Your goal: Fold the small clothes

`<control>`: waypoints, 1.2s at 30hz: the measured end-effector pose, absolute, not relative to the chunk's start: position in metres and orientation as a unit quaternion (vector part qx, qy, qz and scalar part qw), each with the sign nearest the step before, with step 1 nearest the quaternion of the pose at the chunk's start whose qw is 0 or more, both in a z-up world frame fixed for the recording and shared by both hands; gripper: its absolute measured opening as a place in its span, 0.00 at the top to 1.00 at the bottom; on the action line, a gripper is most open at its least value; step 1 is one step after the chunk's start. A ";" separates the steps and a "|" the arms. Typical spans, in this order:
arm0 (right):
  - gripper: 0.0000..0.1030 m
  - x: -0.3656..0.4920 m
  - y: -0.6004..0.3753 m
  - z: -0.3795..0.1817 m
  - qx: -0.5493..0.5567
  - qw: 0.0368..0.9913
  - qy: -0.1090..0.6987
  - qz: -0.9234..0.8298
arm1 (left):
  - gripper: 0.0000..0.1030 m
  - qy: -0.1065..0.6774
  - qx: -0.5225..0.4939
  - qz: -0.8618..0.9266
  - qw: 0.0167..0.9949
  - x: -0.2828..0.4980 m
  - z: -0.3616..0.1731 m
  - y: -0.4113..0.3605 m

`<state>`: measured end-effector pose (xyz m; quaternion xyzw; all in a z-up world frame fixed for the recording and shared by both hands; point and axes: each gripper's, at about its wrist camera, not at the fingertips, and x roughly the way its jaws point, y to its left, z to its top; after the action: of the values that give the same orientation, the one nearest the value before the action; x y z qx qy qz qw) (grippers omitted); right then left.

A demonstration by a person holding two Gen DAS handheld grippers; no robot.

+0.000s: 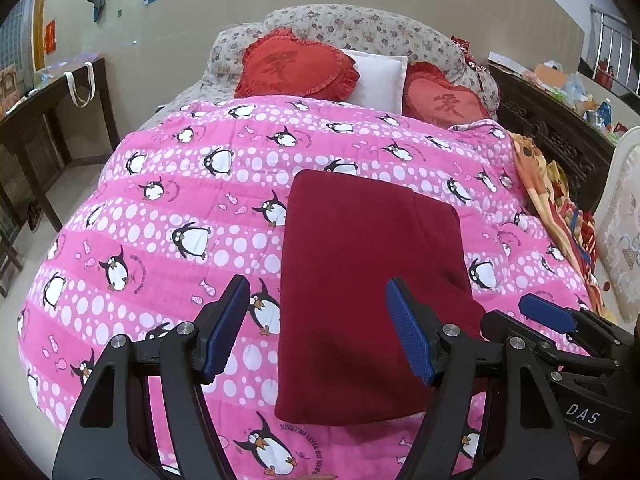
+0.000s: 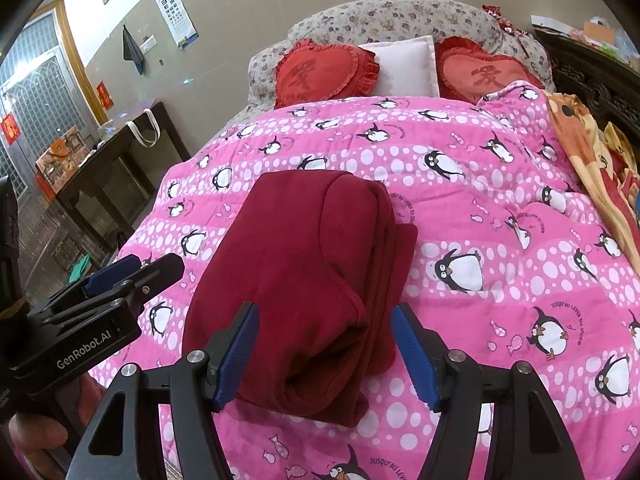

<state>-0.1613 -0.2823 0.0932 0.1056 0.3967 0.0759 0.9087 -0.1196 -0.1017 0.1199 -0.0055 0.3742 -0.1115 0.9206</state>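
Observation:
A dark red garment [image 1: 360, 280] lies folded into a long rectangle on the pink penguin quilt [image 1: 160, 220]. In the right wrist view the garment [image 2: 304, 272] shows layered folds along its right edge. My left gripper [image 1: 318, 328] is open and empty, hovering above the garment's near left part. My right gripper [image 2: 324, 354] is open and empty, above the garment's near end. The right gripper also shows in the left wrist view [image 1: 552, 316], and the left gripper in the right wrist view [image 2: 120, 276].
Two red heart cushions [image 1: 296, 66] [image 1: 444, 102] and a white pillow [image 1: 380, 76] lie at the bed's head. An orange patterned blanket [image 1: 548, 184] lies along the right edge. A dark wooden table [image 1: 52, 120] stands left, a white chair [image 1: 624, 220] right.

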 end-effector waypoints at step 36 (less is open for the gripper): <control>0.36 -0.125 -0.356 0.065 0.102 0.907 0.410 -0.005 | 0.31 0.408 -0.048 -0.002 0.912 -0.056 0.082 0.006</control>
<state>-0.1245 -0.3557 0.0655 0.1018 0.4095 -0.0053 0.9066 -0.0564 0.0059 0.0821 -0.0480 0.4085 -0.0015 0.9115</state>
